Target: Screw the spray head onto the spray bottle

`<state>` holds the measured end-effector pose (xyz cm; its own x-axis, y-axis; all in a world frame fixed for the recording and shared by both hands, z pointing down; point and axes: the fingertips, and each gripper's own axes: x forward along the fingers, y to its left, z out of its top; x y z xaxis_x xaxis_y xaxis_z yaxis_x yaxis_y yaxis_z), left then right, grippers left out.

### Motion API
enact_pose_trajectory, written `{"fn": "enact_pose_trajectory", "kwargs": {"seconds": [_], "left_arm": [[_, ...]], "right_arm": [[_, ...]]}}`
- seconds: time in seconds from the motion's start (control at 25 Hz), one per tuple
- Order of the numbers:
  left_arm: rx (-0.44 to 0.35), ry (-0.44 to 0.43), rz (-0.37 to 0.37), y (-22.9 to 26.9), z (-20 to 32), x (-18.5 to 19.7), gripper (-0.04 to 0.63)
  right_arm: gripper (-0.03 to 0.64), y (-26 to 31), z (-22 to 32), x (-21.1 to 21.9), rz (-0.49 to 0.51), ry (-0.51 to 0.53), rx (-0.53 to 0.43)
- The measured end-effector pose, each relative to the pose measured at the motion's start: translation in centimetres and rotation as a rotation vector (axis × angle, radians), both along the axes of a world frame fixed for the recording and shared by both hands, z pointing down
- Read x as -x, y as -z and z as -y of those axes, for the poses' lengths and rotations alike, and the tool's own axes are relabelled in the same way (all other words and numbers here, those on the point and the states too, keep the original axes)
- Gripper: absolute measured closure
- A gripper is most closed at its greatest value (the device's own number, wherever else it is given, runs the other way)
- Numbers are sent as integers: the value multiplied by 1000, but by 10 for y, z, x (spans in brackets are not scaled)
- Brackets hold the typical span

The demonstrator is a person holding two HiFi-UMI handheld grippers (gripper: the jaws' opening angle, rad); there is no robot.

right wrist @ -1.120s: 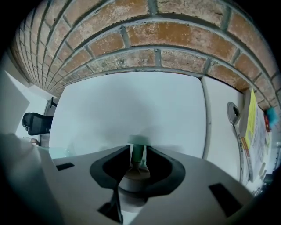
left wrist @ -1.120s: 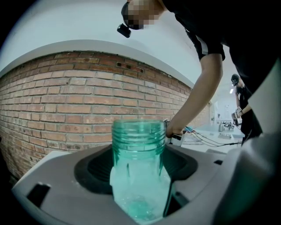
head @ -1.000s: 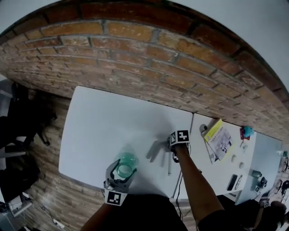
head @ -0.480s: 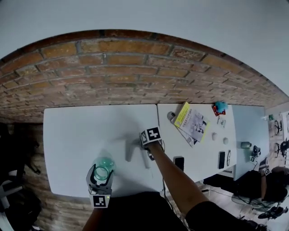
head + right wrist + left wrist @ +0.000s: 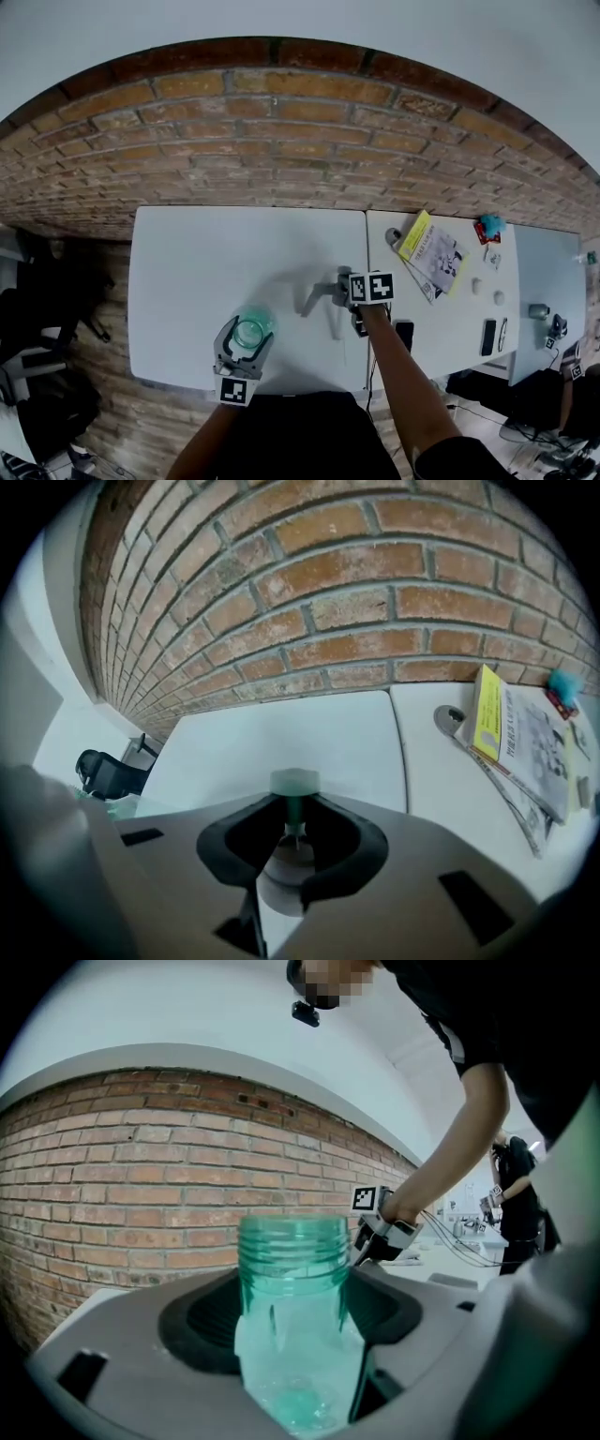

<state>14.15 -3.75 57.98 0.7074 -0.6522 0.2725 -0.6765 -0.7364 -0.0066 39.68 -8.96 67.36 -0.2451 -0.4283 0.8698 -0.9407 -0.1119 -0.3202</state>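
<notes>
Right claw (image 5: pixel 294 832) just narrowed onto spray head (image 5: pixel 294 782), now clamped on its stem and raised off tabletop (image 5: pixel 206 272). Left claw (image 5: pixel 295 1321) grips spray bottle (image 5: pixel 292 1241) upright, neck uncapped, 8 o'clock of head. Pickup looks done; threading not started.

The right gripper (image 5: pixel 293 834) has just been closing its jaws, which pinch the thin green neck of the spray head (image 5: pixel 294 782). Its pale cap stands up just beyond them. Behind is a white surface (image 5: pixel 281 733) against a brick wall (image 5: pixel 356 602). A yellow booklet (image 5: pixel 525 738) lies at the right.
</notes>
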Motion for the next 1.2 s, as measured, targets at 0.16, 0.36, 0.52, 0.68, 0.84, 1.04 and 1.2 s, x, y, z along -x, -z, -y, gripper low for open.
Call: {"fn": "enact_pose_trajectory", "kwargs": {"seconds": [0.16,0.36,0.52,0.68,0.84,1.04,1.2], "left_arm": [[-12,-24,-14,1,0,0,275],[-40,-38,-22,3,-1,2,275],[-55,-60,-18,3,-2,1,275],[-61,-71,-26,4,-4,1,275],[-67,-79,-29,4,-3,2,275],[-69,-95,-25,3,-5,0,273],[-111,-133,21,-6,-6,-1,273]], "right_arm": [[546,18,-9,2,-14,-13,-89],[546,41,-14,9,-23,-32,-181],[546,60,-15,15,-27,-31,-264],[546,80,-19,21,-30,-39,-355],[546,100,-23,26,-28,-55,-431],[546,120,-34,26,-32,-76,-509],[546,131,-48,25,-49,-102,-541]]}}
